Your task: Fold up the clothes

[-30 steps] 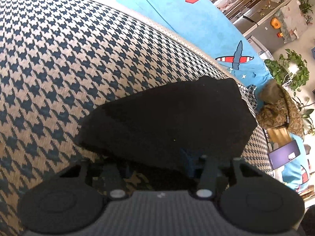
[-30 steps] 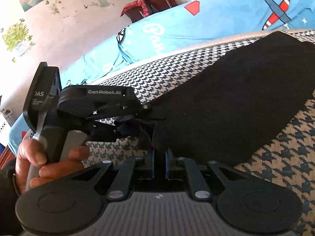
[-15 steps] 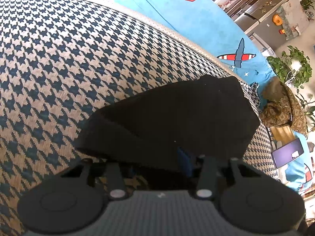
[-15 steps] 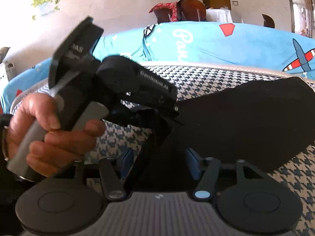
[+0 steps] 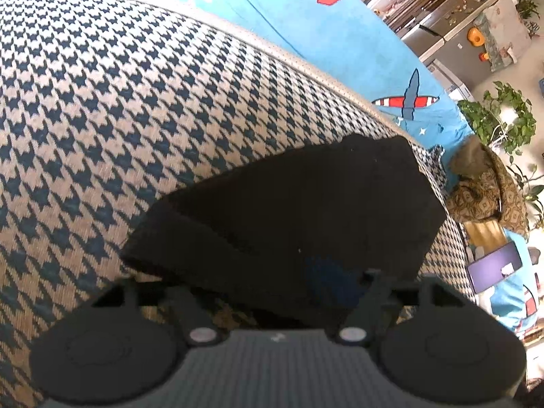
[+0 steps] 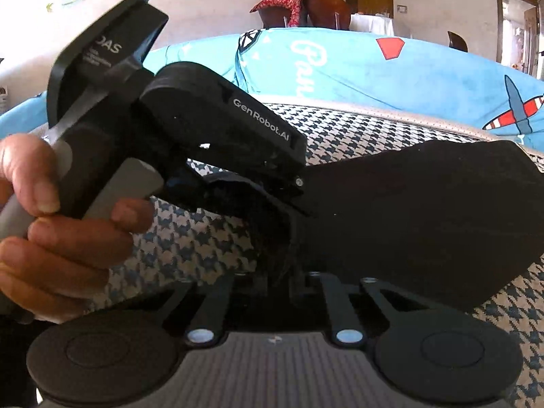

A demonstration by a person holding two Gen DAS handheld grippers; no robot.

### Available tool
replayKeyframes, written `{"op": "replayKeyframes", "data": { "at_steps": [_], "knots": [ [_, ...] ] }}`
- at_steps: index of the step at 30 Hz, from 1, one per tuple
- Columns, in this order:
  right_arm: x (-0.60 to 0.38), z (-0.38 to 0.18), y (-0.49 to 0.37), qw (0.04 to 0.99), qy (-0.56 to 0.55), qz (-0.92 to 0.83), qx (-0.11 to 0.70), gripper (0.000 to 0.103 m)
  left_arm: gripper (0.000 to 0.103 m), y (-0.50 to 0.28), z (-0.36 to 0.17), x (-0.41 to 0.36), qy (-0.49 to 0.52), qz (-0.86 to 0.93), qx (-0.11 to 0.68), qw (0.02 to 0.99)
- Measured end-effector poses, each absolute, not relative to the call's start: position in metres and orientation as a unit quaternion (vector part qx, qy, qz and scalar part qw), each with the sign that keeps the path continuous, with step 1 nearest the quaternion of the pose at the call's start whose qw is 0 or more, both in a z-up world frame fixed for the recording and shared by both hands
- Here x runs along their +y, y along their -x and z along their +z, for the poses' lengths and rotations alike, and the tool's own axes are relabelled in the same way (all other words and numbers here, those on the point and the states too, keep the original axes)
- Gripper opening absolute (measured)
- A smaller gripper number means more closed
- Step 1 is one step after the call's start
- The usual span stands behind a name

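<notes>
A black garment is laid folded on a houndstooth-patterned cushion, with a blue printed cover behind it on the far side.

In the left wrist view, the near edge of the garment is draped over the left gripper, so the fingertips are hidden; only a blue pad is dimly made out through the shadow on the right. The jaws are opening, and the garment's edge lies between them; whether the pads press on it cannot be told from this view. In the right wrist view, the same left gripper is seen from the side, held by a hand at the left, with its tips at the garment's left corner; the tips themselves are lost against the black cloth.

The right gripper is seen with its fingers drawn almost together and a fold of the dark cloth rising between them; it is closed on the garment's near edge. The pads are obscured by cloth and shadow.

Only the left wrist view shows the room to the right: potted plants, a patterned bundle and a refrigerator. No containers with discernible contents are shown.
</notes>
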State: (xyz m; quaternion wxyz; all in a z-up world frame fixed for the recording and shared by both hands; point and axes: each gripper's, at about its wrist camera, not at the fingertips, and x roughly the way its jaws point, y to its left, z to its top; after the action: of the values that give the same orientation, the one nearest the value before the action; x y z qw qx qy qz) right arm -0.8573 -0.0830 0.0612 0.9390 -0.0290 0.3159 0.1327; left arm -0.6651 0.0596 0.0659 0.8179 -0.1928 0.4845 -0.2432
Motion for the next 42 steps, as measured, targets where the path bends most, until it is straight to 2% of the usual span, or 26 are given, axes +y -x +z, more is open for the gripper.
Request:
{"op": "replayKeyframes", "data": {
  "at_steps": [2,5,7,8,10,12,14,24,42],
  "knots": [
    [-0.084,0.063,0.86,0.94,0.028,0.134,0.313,0.011,0.089,0.662,0.067,0.058,0.187,-0.237,0.48,0.824],
    [-0.087,0.067,0.861,0.941,0.018,0.14,0.309,0.011,0.079,0.657,0.067,0.056,0.174,-0.231,0.477,0.83],
    [-0.088,0.068,0.861,0.941,0.013,0.14,0.308,0.011,0.052,0.655,0.066,0.055,0.166,-0.222,0.477,0.834],
    [-0.088,0.068,0.861,0.941,0.01,0.14,0.309,0.011,0.046,0.654,0.066,0.056,0.165,-0.217,0.477,0.835],
    [-0.089,0.068,0.86,0.939,0.0,0.142,0.312,0.01,0.026,0.653,0.065,0.058,0.168,-0.205,0.478,0.837],
    [-0.088,0.069,0.859,0.939,-0.004,0.144,0.313,0.01,0.016,0.653,0.065,0.064,0.176,-0.193,0.478,0.838],
    [-0.087,0.069,0.859,0.937,-0.007,0.147,0.315,0.01,0.01,0.653,0.064,0.068,0.18,-0.181,0.477,0.841],
    [-0.081,0.076,0.857,0.935,-0.029,0.159,0.315,0.009,0.008,0.664,0.084,0.077,0.129,-0.144,0.448,0.873],
    [-0.041,0.088,0.85,0.918,-0.072,0.244,0.303,0.009,0.009,0.652,0.105,0.142,0.082,-0.109,0.456,0.879]
  ]
}}
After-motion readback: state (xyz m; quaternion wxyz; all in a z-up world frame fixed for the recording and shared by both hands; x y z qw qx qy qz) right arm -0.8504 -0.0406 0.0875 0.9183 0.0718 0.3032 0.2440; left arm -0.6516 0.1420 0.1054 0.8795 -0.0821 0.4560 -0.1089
